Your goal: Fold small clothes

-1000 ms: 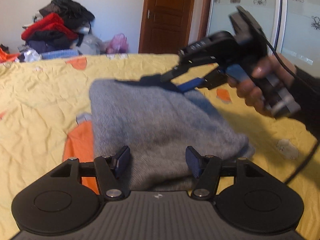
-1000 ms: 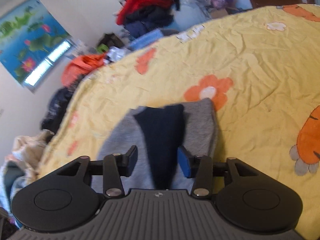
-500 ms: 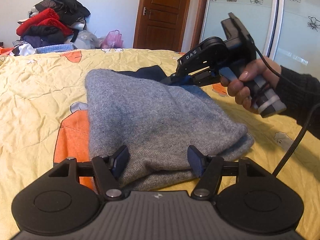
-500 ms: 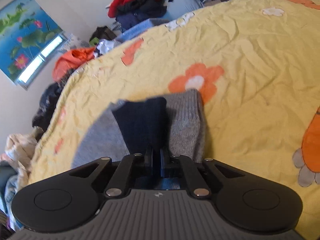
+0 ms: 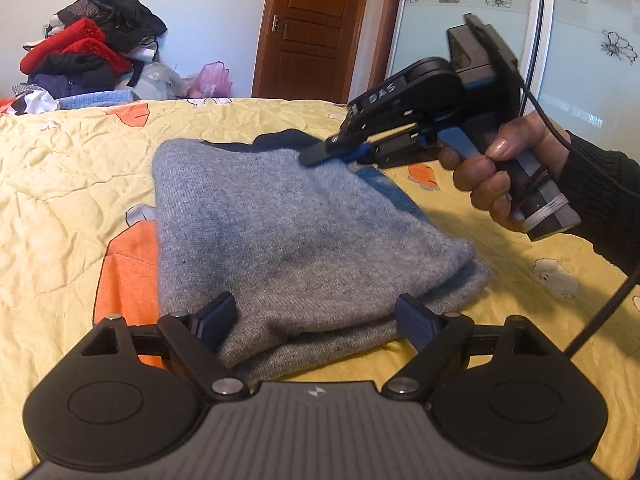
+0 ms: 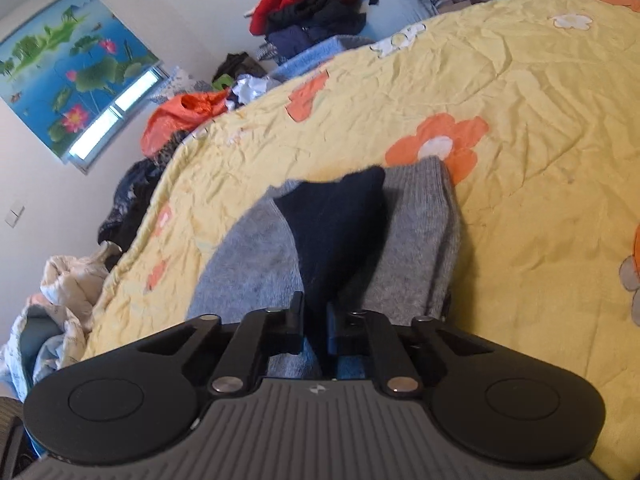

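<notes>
Yellow quilted bedspread (image 5: 60,184), crumpled and printed with orange flowers, covers the whole work surface. A grey knitted sweater (image 5: 288,240) lies folded on it near the centre, soft and fuzzy, roughly rectangular, with rounded doubled edges at the near and right sides. A dark navy panel (image 6: 336,224) of the same garment shows at its far end; from the left wrist view it sits at 12 o'clock of the grey fold.

Left gripper (image 5: 316,316): fingers spread wide, holding nothing, one on each side of the sweater's near edge; contact with the cloth cannot be confirmed.

Right gripper (image 6: 314,320): fingers pinched together on the navy panel, which rises as a taut ridge from the grey knit. From the left wrist view this gripper (image 5: 320,156) enters from 2 o'clock, held by the right hand (image 5: 492,176) in a dark ribbed sleeve, cable trailing behind.

Bare bedspread lies open on all sides of the sweater, widest at 9 o'clock. A pile of clothes (image 5: 80,56), red and black, stands at the far edge against the wall at 11 o'clock; a wooden door (image 5: 316,28) is at 12 o'clock.
</notes>
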Action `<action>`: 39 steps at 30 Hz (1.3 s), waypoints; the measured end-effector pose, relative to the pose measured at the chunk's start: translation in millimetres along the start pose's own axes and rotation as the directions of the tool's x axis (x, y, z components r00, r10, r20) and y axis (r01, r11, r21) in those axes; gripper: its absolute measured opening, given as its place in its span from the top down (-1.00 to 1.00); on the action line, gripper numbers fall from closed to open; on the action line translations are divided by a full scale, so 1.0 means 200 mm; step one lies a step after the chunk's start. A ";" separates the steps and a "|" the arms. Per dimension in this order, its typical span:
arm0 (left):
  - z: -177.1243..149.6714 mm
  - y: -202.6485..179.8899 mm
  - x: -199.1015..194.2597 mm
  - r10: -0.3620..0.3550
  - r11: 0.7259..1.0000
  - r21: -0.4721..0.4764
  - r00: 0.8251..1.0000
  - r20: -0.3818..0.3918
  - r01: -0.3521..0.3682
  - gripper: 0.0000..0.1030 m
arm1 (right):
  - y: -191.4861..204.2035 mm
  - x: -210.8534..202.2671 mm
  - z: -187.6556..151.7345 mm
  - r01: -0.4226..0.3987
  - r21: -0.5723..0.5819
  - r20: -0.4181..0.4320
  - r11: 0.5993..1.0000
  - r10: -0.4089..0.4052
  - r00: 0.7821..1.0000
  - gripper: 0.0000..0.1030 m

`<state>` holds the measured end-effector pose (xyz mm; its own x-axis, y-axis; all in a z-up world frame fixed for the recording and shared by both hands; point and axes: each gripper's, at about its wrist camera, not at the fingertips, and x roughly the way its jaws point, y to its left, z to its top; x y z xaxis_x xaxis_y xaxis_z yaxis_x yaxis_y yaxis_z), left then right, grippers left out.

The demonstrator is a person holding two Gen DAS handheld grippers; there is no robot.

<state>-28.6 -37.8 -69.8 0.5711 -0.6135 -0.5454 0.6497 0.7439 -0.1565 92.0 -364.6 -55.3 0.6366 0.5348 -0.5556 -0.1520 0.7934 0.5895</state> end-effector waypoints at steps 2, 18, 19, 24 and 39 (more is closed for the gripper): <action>-0.01 0.01 -0.01 -0.015 1.000 -0.011 1.000 0.005 0.015 -0.73 | 0.00 -0.05 0.01 0.001 -0.012 0.028 1.000 -0.001 1.000 0.72; 0.21 0.05 -0.07 0.053 0.998 -0.024 0.987 0.152 -0.050 -0.76 | 0.18 -0.22 -0.14 -0.091 0.007 0.112 0.996 0.090 0.990 0.12; 0.23 0.04 -0.03 0.011 1.000 -0.001 0.993 0.119 -0.011 -0.76 | 0.19 -0.19 -0.14 -0.104 0.010 0.090 0.994 0.103 0.991 -0.03; 0.11 0.02 0.15 -0.019 1.000 0.009 0.999 -0.051 0.020 -0.76 | 0.06 -0.04 -0.19 0.060 0.097 0.017 0.993 -0.062 0.998 0.52; 0.10 0.08 0.01 0.149 0.988 -0.024 0.983 -0.103 -0.153 -0.76 | 0.13 -0.22 -0.47 0.072 0.048 0.038 0.996 -0.074 0.997 0.35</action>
<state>-7.7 -32.5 -55.9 0.6070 -0.4649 -0.6445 0.5428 0.8349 -0.0910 -11.5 -340.3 -70.1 0.6744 0.4630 -0.5752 -0.0691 0.8152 0.5751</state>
